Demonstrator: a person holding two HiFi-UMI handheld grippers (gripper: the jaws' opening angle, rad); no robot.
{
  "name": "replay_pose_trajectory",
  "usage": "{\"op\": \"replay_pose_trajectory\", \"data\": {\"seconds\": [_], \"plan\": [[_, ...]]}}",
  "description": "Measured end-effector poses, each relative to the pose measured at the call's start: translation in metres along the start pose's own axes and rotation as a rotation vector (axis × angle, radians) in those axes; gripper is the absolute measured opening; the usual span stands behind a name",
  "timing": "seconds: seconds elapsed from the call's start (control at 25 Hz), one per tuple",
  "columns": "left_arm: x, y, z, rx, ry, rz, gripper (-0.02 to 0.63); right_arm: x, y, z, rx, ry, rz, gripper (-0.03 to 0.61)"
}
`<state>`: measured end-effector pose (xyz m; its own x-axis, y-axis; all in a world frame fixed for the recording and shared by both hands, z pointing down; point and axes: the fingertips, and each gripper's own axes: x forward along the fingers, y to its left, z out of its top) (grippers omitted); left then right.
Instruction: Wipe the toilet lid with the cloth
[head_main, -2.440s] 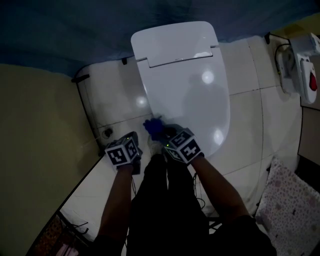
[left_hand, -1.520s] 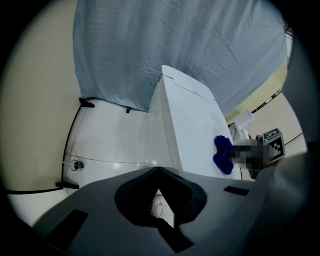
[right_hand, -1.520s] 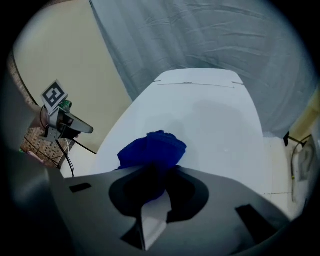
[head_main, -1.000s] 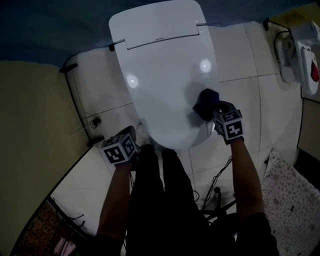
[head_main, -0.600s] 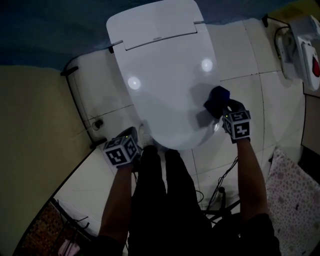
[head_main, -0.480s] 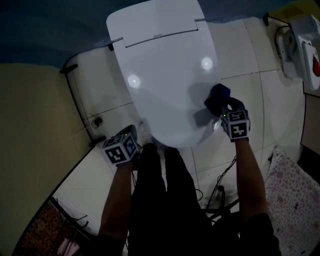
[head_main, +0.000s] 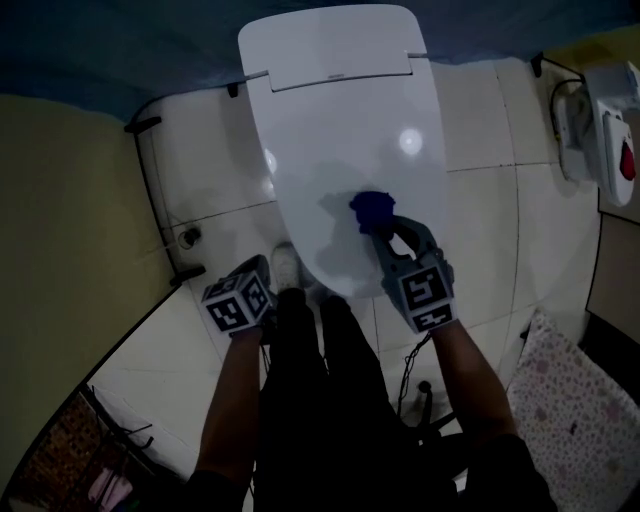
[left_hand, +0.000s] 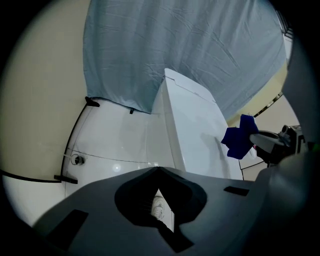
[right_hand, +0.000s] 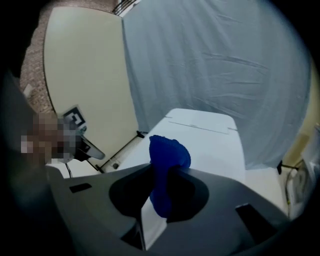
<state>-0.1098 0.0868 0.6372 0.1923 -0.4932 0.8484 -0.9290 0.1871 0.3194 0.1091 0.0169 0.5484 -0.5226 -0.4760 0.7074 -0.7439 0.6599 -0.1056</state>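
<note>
The white toilet lid (head_main: 340, 130) is closed and lies in front of me. A dark blue cloth (head_main: 371, 207) rests on its lower middle, with my right gripper (head_main: 380, 224) shut on it. In the right gripper view the cloth (right_hand: 167, 160) bunches up between the jaws above the lid (right_hand: 210, 137). My left gripper (head_main: 266, 274) hangs off the lid's front left corner, apart from it, shut with nothing in it. In the left gripper view its jaws meet (left_hand: 159, 171), and the lid (left_hand: 192, 132) and the cloth (left_hand: 239, 138) show to the right.
A white shoe (head_main: 285, 264) stands on the tiled floor beside the left gripper. A black pipe (head_main: 150, 190) runs along the left wall. A white wall unit (head_main: 598, 125) is at the right. A patterned mat (head_main: 570, 400) and cables (head_main: 415, 370) lie lower right.
My right gripper has swept the cloth from the lid's right edge leftward to its lower middle. The left gripper has hardly moved.
</note>
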Motion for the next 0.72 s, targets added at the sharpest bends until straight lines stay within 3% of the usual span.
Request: {"op": "replay_pose_trajectory", "data": {"seconds": [0.16,0.28,0.4,0.52,0.72], "plan": [[-0.010,0.015,0.010,-0.021,-0.024,0.018,-0.009,0.027,0.090,0.017,-0.024,-0.002,0.218,0.063],[-0.016,0.031,0.009,-0.028,-0.031,0.036,-0.009,0.043,0.147,0.014,0.085,0.036,0.377,0.063],[-0.018,0.042,-0.003,-0.044,-0.020,0.045,-0.009,0.061,0.178,-0.018,0.181,0.134,0.457,0.063],[-0.017,0.041,-0.016,-0.048,0.006,0.037,-0.009,0.072,0.176,-0.057,0.170,0.241,0.420,0.063],[-0.005,0.020,-0.033,-0.030,0.046,0.007,-0.008,0.067,0.125,-0.106,0.096,0.354,0.302,0.063]]}}
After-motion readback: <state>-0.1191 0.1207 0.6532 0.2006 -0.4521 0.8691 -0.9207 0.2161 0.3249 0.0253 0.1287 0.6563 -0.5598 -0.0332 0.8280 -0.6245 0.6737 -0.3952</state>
